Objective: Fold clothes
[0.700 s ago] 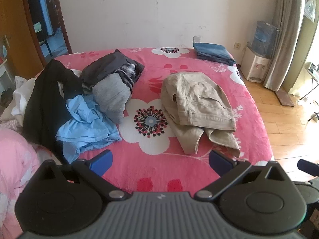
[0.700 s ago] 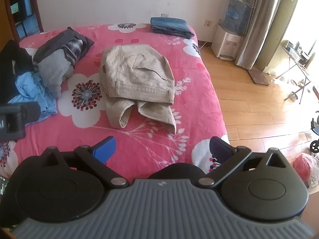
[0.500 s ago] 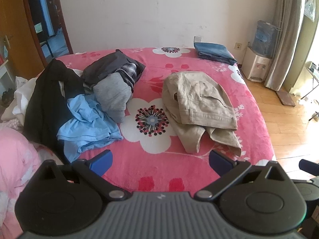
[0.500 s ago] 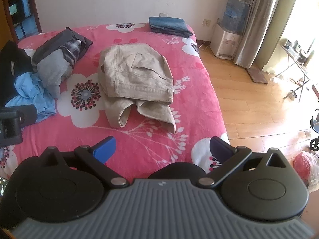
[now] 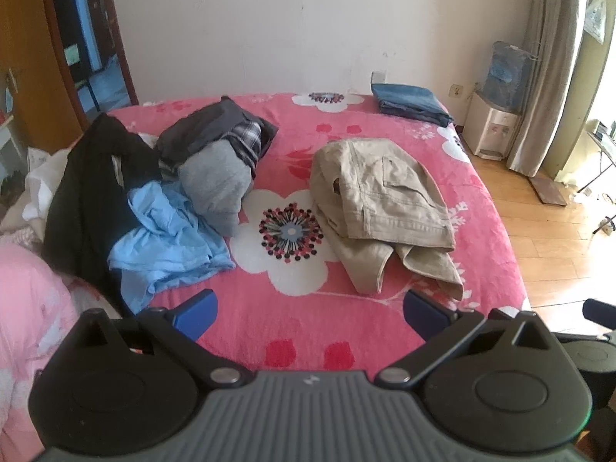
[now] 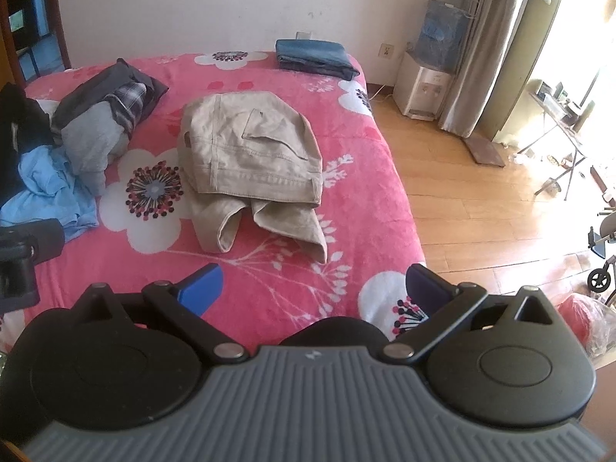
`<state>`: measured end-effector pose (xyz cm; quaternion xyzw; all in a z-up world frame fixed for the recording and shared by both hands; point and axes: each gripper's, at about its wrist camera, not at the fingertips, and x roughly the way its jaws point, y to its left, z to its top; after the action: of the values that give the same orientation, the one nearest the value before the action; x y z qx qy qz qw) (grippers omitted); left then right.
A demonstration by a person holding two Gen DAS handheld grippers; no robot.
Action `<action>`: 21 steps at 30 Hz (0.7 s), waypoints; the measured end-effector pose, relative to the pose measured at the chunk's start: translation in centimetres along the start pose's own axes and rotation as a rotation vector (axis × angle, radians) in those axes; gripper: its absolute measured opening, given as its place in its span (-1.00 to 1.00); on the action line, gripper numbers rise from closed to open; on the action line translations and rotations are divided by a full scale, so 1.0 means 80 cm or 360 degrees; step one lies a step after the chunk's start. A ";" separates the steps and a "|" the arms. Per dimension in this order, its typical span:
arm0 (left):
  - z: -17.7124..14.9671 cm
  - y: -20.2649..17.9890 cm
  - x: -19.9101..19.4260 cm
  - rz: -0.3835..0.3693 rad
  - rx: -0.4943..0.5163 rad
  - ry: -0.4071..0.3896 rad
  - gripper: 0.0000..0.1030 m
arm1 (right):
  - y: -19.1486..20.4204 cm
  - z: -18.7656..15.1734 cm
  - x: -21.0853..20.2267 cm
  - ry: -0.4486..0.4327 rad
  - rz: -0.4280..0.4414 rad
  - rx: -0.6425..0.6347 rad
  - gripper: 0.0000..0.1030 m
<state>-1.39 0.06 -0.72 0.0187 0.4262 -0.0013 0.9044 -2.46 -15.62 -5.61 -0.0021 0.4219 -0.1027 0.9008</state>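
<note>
A beige pair of trousers [image 5: 381,204] [image 6: 250,158] lies crumpled on the pink flowered bed [image 5: 300,331], to the right of its middle. A heap of clothes covers the bed's left side: a light blue shirt [image 5: 169,238] [image 6: 50,192], a grey garment [image 5: 215,184] [image 6: 92,142], a dark plaid one [image 5: 215,131] and a black one [image 5: 92,177]. Folded blue jeans [image 5: 408,102] [image 6: 313,56] rest at the far corner. My left gripper [image 5: 308,310] hangs open above the bed's near edge, nothing between its fingers. My right gripper [image 6: 313,287] is open too, short of the trousers.
A water dispenser [image 6: 429,77] and curtain [image 6: 485,46] stand past the bed on the right, beside wooden floor [image 6: 481,211]. A folding table [image 6: 558,123] and a red bag [image 6: 577,315] sit far right. A pink quilt [image 5: 27,308] lies at left, a doorway [image 5: 84,38] behind.
Both views have shifted slightly; the bed and clothes sit a little lower and farther in frame. Both grippers stay open and no garment has moved.
</note>
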 end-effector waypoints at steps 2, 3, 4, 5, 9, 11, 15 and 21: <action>0.000 0.001 0.001 0.0003 -0.0020 0.0014 1.00 | 0.000 0.000 0.001 0.0011 0.0004 0.0001 0.97; 0.000 0.002 0.001 0.0004 -0.0030 0.0021 1.00 | 0.000 0.000 0.001 0.0011 0.0003 0.0001 0.97; 0.000 0.003 0.002 0.0005 -0.0039 0.0028 1.00 | 0.001 -0.001 0.001 0.0010 0.0002 0.0002 0.97; -0.001 0.004 0.002 0.0006 -0.0049 0.0035 1.00 | 0.001 -0.002 0.001 0.0008 0.0001 0.0003 0.97; -0.002 0.005 -0.001 -0.0009 -0.0073 0.0015 1.00 | 0.002 -0.002 0.001 0.0007 -0.0006 0.0002 0.97; -0.003 0.005 -0.001 -0.0004 -0.0081 0.0009 1.00 | 0.000 0.001 0.000 0.0014 0.0005 0.0002 0.97; -0.003 0.004 -0.002 0.0007 -0.0079 0.0000 1.00 | -0.002 0.000 -0.001 0.0016 0.0009 0.0009 0.97; -0.004 0.000 -0.003 0.0017 -0.0062 -0.0012 1.00 | -0.003 0.000 -0.002 0.0016 0.0011 0.0018 0.97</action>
<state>-1.80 0.09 -0.70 0.0034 0.4226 0.0119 0.9062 -2.62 -15.82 -5.46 0.0049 0.4259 -0.1021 0.8990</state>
